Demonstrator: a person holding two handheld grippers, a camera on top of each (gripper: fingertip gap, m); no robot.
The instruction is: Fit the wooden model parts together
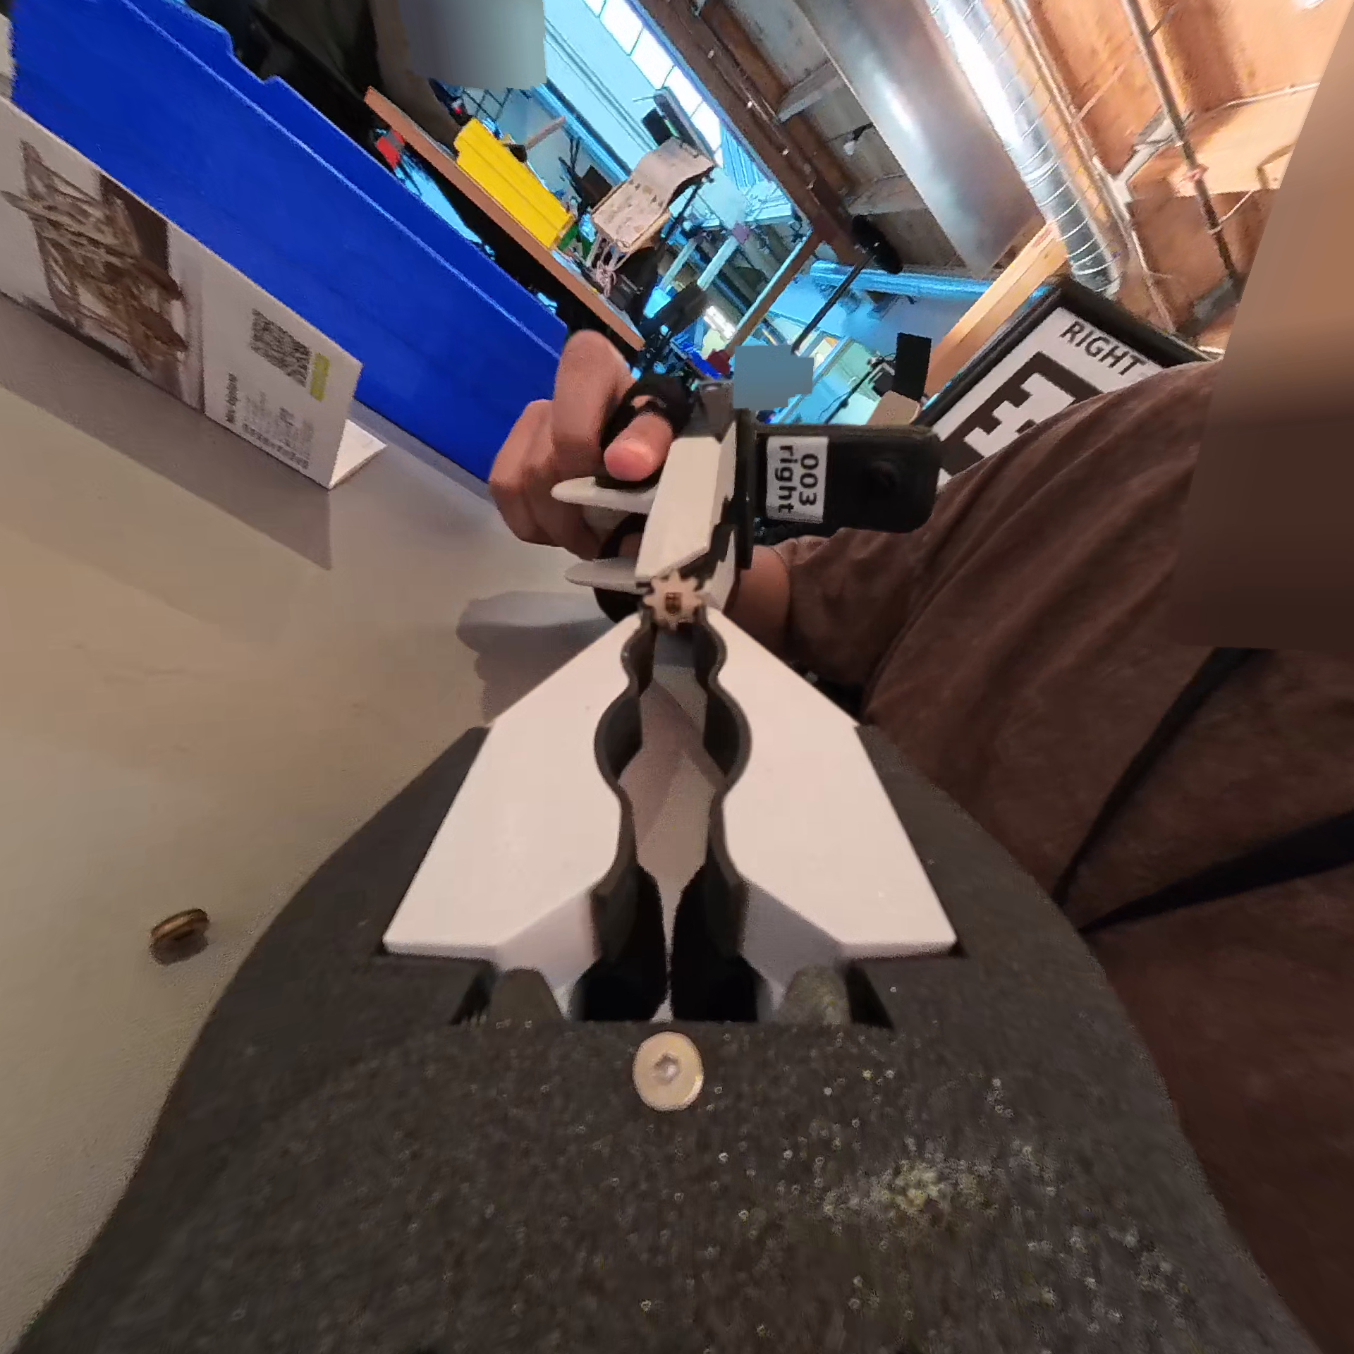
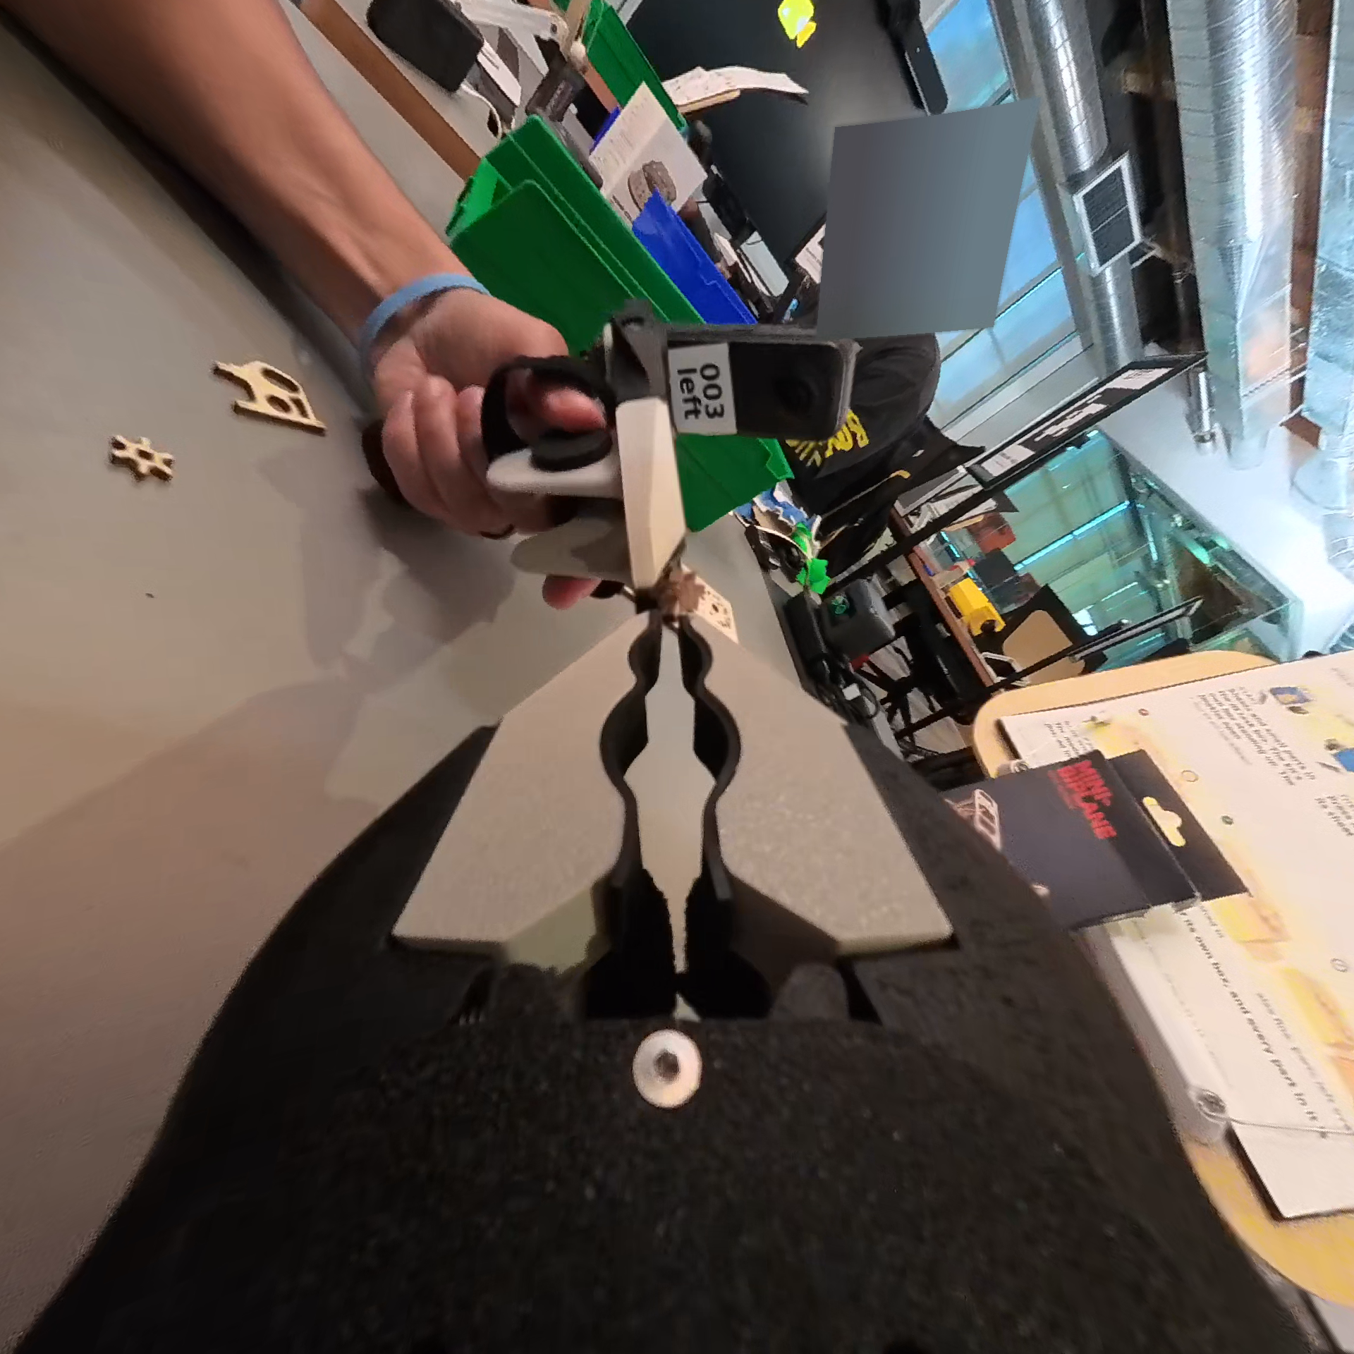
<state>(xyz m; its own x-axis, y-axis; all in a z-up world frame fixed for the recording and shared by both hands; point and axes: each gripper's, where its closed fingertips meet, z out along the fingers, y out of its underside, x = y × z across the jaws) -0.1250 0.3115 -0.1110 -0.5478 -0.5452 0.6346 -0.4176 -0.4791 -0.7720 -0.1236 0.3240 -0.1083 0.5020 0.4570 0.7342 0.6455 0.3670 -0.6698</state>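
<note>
Two tools meet tip to tip above the grey desk (image 2: 146,659). The left tool (image 1: 672,623) is clenched on a small wooden gear (image 1: 672,602) at its fingertips, and the right tool (image 2: 665,623) pinches its tips together on the same small wooden cluster (image 2: 678,592), where a second pale wooden part (image 2: 714,612) juts just beyond the tips; exactly how the pieces join is too blurred to tell. Two loose wooden parts lie on the desk far left of the right tool: one bracket-shaped piece (image 2: 269,396) and one small gear (image 2: 142,459). One brass-coloured ring (image 1: 179,935) sits on the desk left of the left tool. Each tool carries one white label with writing beside its camera. One printed box (image 1: 168,322) stands ahead-left of the left tool, before one blue bin (image 1: 293,205).
</note>
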